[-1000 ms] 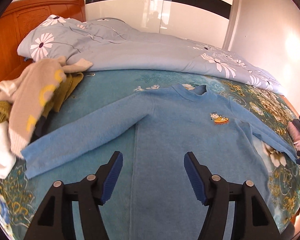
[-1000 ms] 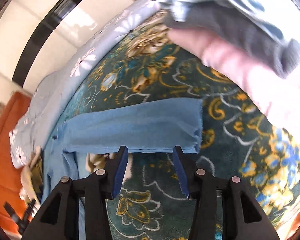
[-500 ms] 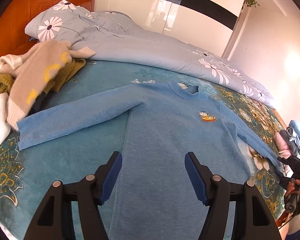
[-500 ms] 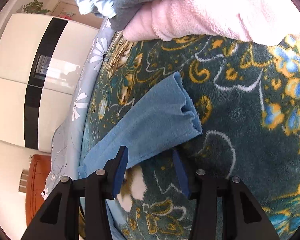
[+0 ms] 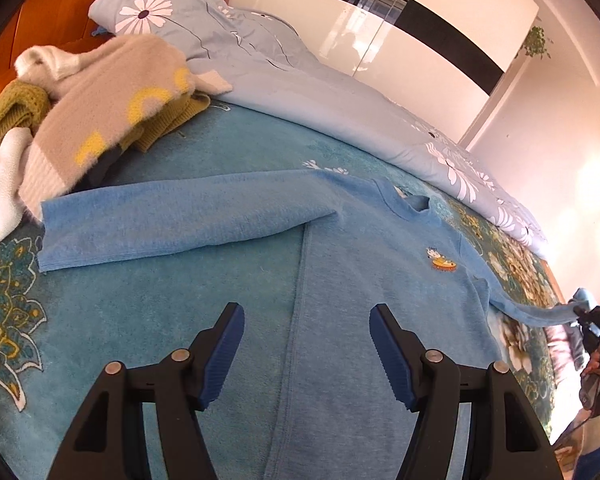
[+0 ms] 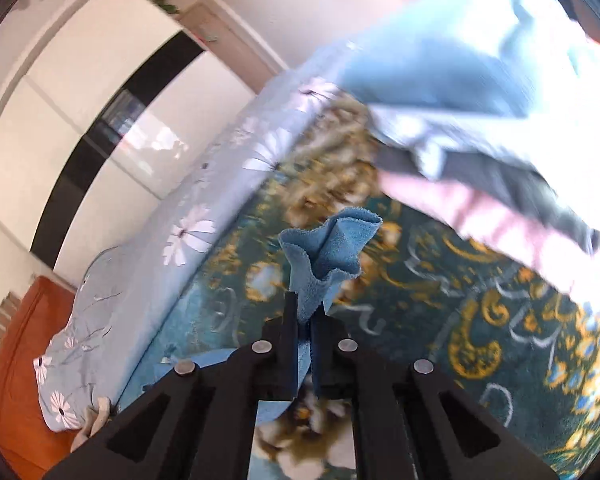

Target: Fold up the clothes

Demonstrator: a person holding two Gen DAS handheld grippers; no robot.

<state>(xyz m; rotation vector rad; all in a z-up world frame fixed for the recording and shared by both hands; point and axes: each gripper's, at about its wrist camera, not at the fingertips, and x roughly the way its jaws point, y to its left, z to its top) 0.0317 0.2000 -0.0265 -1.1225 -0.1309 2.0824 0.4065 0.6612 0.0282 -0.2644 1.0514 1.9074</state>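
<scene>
A light blue sweater with a small duck patch lies flat on the teal bedspread, one sleeve stretched out to the left. My left gripper hovers open above the sweater's lower body, nothing between its fingers. The other sleeve runs off to the right and rises off the bed to my right gripper at the right edge. In the right wrist view that gripper is shut on the bunched sleeve cuff, which sticks up past the fingertips.
A heap of beige, olive and white knitwear lies at the left by the orange headboard. A pale floral duvet runs along the far side. Folded pink, grey and blue clothes are stacked at the bed's right end.
My right gripper has shut on the sleeve cuff and lifted it off the bed. My left gripper has moved left over the sweater and rolled, still open.
</scene>
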